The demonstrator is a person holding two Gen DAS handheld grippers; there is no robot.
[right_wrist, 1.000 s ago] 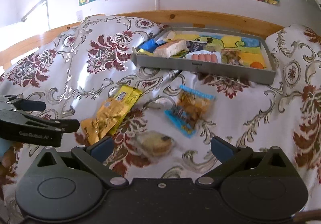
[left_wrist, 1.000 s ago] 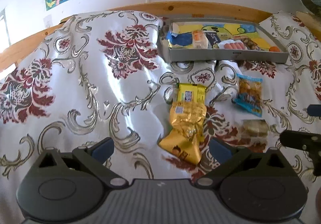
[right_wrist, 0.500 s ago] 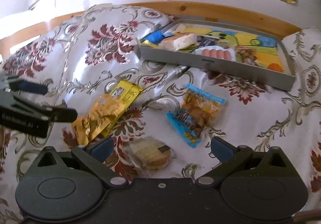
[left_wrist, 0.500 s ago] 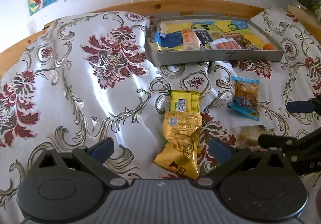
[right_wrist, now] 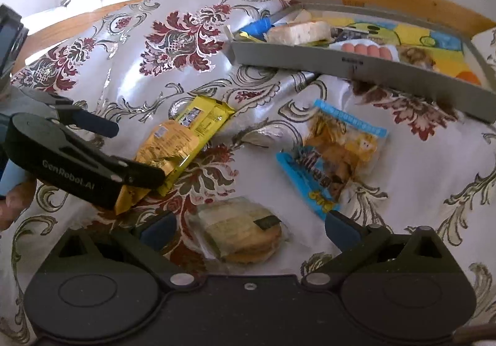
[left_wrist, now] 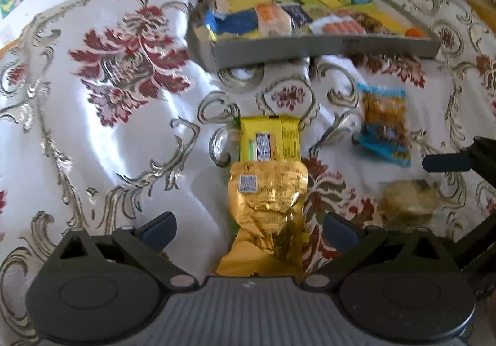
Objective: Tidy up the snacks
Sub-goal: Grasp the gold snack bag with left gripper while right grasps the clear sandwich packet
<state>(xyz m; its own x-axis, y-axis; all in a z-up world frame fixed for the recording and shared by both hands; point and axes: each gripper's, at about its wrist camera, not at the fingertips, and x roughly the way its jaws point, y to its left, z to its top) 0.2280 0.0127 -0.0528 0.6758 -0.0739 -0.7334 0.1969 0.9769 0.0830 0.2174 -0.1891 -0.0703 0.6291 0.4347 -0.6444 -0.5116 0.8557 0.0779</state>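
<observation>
Both grippers are spread wide, holding nothing. The gold snack bag (left_wrist: 267, 200) sits right between the left gripper (left_wrist: 249, 229) fingers, overlapping the yellow packet (left_wrist: 269, 141); the wrapped sandwich (right_wrist: 240, 229) lies between the right gripper (right_wrist: 249, 226) fingers, with the grey tray (right_wrist: 356, 65) well beyond.

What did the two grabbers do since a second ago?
The left gripper moved in over the gold packet; the right gripper closed in on the wrapped cake. Both are open, gripping nothing. The snacks and tray stayed put.
</observation>
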